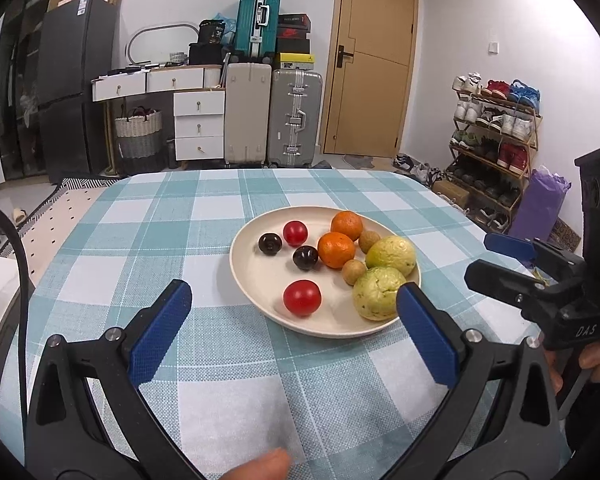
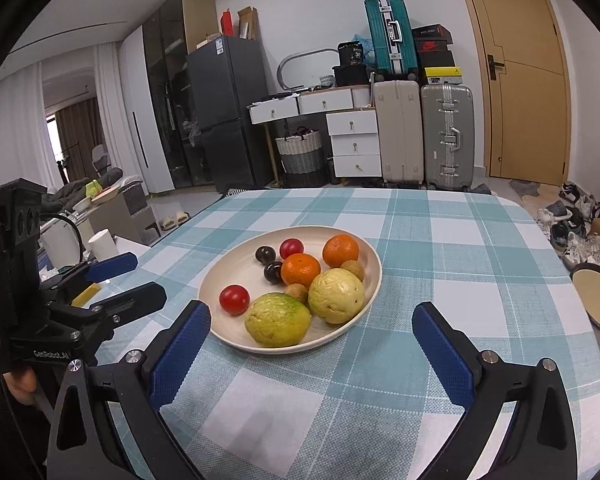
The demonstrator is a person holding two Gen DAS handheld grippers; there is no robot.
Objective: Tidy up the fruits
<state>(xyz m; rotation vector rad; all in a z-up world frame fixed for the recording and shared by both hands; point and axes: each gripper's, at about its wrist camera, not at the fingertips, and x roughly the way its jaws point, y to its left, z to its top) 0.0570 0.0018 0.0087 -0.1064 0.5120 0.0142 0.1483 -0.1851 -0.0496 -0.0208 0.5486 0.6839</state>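
- While both tools hang wide open and empty over the counter, the sorting looks either just finished or not yet begun; every fruit in view already lies in the round cream plate, so I judge it close to done.
- Left tool: blue-padded jaws spread, nothing between them, framing the plate's near rim at the lower middle of the left wrist view.
- Right tool: likewise released, its blue pads standing either side of the plate's near edge in the right wrist view, gripping nothing.
- The plate sits on the teal-and-white checked cloth covering the counter, just right of centre in the left view.
- Fruit lies grouped by kind: two bumpy yellow-green guavas at the near right, touching each other; two glossy oranges behind them; two small tan longans tucked between; two red cherry tomatoes and two dark round plums on the left half.
- A second shallow round dish, dark-rimmed, stands apart at the right edge of the right view, apparently empty.
- Any next move calls for a light squeeze: the tomatoes are smooth and would roll, and the guavas fill much of a jaw's span.
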